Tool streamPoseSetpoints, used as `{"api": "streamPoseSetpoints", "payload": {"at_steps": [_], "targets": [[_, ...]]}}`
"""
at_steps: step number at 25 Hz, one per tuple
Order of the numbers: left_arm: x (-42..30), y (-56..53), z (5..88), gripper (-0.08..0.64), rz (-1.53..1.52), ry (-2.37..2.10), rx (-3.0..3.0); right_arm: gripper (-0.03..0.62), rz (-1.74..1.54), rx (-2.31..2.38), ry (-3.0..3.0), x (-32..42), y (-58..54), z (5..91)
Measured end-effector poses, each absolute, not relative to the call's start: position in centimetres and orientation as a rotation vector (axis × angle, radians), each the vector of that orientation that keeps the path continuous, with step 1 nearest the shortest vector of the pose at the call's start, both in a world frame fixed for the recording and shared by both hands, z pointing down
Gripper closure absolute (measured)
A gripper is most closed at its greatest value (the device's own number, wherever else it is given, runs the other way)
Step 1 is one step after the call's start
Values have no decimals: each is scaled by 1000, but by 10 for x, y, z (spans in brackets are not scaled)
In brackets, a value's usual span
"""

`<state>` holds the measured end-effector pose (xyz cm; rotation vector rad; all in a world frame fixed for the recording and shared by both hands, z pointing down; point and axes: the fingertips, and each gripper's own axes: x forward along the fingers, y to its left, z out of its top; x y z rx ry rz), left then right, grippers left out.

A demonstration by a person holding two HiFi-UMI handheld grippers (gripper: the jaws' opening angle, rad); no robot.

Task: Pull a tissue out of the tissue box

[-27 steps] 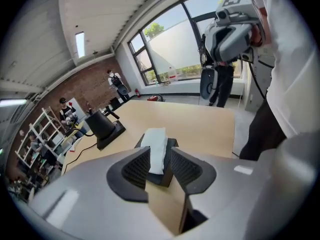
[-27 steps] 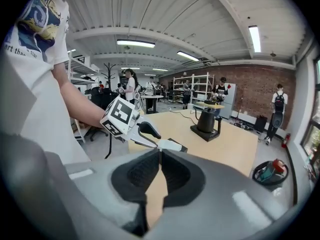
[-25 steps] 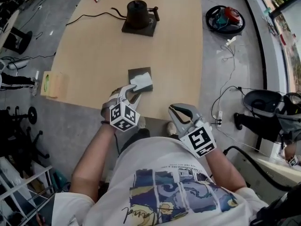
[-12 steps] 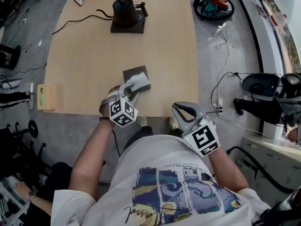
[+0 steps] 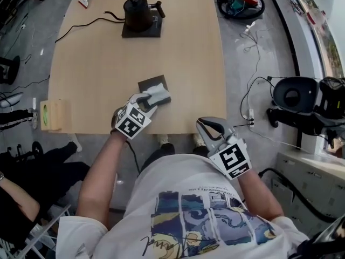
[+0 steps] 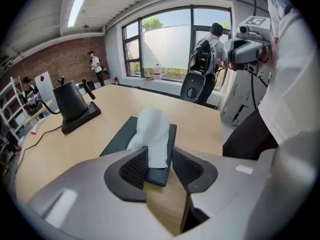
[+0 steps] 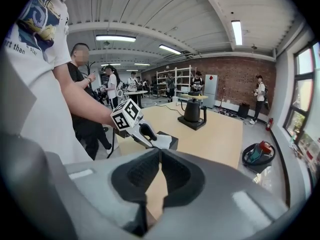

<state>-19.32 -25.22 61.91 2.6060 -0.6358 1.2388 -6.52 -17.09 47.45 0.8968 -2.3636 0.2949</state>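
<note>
Here the person's right arm (image 5: 259,198) is bent close to the body. It holds the right gripper (image 5: 205,125) off the table (image 5: 178,53), with the tips just at the near edge, close to the near right corner. In the right gripper view the pads of this gripper (image 7: 160,156) meet at their tips and nothing is between them.

The bare left forearm (image 5: 102,166) reaches forward over the near edge, left of the middle. The left gripper (image 5: 148,102) is tilted and points to the far right, with its marker cube still above the edge. In the left gripper view its jaws (image 6: 159,159) stand a little apart. The hanging end of the white tissue (image 6: 152,129) and the near rim of the dark tissue box (image 6: 120,139) are between the pads, and the jaws are not pressed together on them.

The tissue box (image 5: 148,84) lies flat on the table, near the near edge and about at the middle of it. The tissue (image 5: 158,93) stands up out of its top.

Far behind, close to the far edge, a black kettle (image 5: 137,8) sits on its dark base (image 5: 141,30).
</note>
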Motion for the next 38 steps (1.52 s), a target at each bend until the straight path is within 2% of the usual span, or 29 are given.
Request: {"api": "streamPoseSetpoints", "payload": {"at_steps": [7, 11, 16, 25, 38], "targets": [[-193, -254, 616, 405, 1169, -568, 2581, 577, 309, 896, -2362, -67, -177, 475], [-185, -242, 617, 514, 1201, -491, 2623, 577, 313, 896, -2363, -69, -180, 476], [-184, -241, 617, 545, 1150, -480, 2638, 577, 320, 889, -2361, -73, -182, 479], [-186, -240, 615, 549, 1124, -486, 2626, 577, 321, 899, -2356, -74, -180, 480], [-189, -250, 571, 551, 1034, -575, 2641, 577, 311, 906, -2369, -65, -177, 474]]}}
